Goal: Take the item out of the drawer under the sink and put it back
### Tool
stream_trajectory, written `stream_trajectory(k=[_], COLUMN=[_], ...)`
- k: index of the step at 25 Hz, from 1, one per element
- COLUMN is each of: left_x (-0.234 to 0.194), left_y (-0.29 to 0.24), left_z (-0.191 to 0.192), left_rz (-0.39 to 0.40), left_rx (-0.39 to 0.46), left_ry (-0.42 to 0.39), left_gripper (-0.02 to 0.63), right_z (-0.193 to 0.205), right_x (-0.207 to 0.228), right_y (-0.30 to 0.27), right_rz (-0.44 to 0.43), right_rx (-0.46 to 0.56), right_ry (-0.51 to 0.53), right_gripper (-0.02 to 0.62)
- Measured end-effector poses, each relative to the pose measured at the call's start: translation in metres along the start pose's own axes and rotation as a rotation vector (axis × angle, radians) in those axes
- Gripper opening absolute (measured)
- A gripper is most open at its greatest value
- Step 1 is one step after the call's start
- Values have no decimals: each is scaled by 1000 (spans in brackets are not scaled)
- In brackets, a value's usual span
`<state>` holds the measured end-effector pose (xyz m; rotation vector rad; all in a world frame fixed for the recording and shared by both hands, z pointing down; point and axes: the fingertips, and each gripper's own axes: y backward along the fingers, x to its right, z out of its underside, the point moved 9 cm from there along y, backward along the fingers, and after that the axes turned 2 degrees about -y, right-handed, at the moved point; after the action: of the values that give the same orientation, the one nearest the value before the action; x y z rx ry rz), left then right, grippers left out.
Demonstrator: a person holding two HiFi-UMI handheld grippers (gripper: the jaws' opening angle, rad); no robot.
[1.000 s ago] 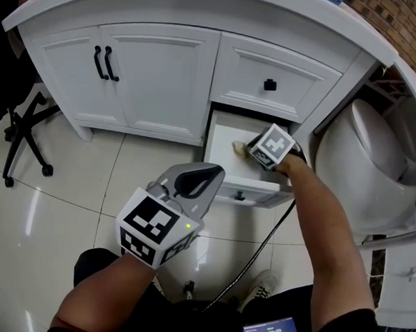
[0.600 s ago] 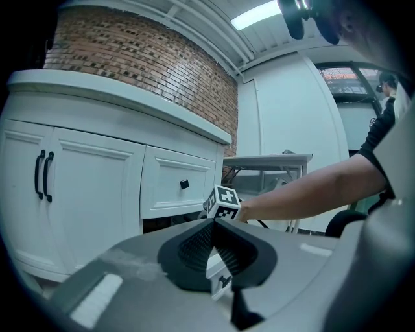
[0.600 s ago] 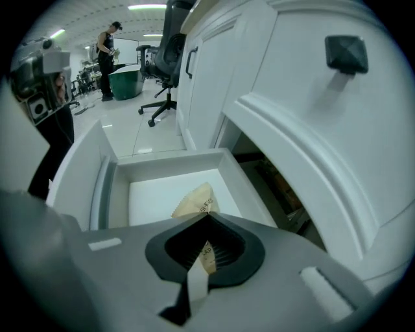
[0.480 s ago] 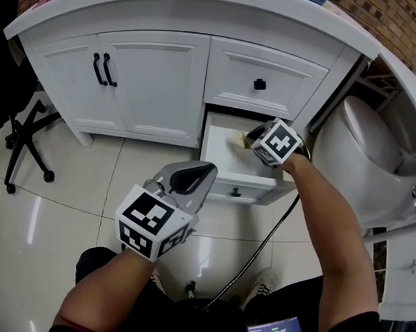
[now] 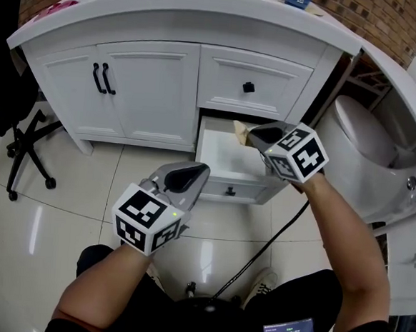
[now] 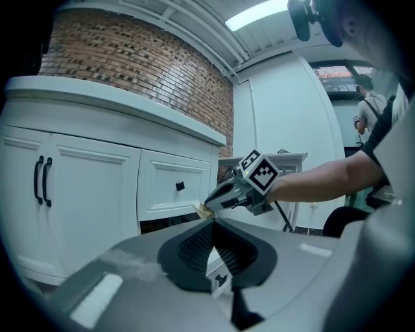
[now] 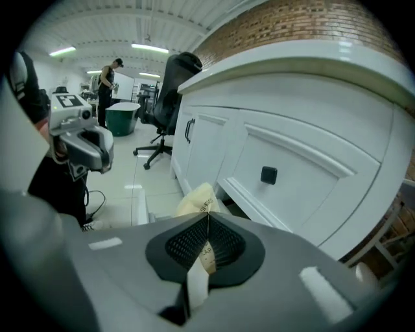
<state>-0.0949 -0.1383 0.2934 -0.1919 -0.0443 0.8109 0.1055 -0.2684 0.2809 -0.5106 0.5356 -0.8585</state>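
Observation:
The white lower drawer [image 5: 230, 172] of the vanity is pulled out, its inside bare. My right gripper [image 5: 248, 134] hangs above the drawer's back right part, shut on a pale yellow packet [image 5: 239, 130]. The right gripper view has the packet [image 7: 196, 200] pinched between the pads, with printed text on it. The left gripper view shows the right gripper [image 6: 209, 206] with the packet [image 6: 203, 209] at its tip. My left gripper [image 5: 199, 170] is shut and empty, in front of the drawer's left corner, over the floor.
The vanity has a double-door cabinet with black handles [image 5: 101, 78] at left and a shut upper drawer with a black knob [image 5: 248, 87]. A toilet [image 5: 363, 152] stands right of it. A black office chair [image 5: 24, 136] is at left. A cable [image 5: 259, 248] trails to the floor.
My right gripper has risen out of the drawer with the yellow packet, up and a little right. The left gripper has stayed about where it was.

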Motion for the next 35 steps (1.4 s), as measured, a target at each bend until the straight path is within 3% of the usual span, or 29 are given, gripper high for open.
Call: stream_trajectory(k=[10, 16, 35], left_x=[8, 6, 7], left_y=[5, 8, 4], left_z=[-6, -7, -9], left_rz=[17, 3, -6], left_rx=[23, 36, 24], left_ry=[-7, 9, -33], left_gripper=[5, 5, 3], right_z=[8, 28, 50], right_x=[-51, -73, -88], right_y=[108, 143, 132], right_rz=[6, 24, -45], right_rx=[280, 367, 323], right_ry=[-195, -282, -339], right_gripper=[9, 9, 9])
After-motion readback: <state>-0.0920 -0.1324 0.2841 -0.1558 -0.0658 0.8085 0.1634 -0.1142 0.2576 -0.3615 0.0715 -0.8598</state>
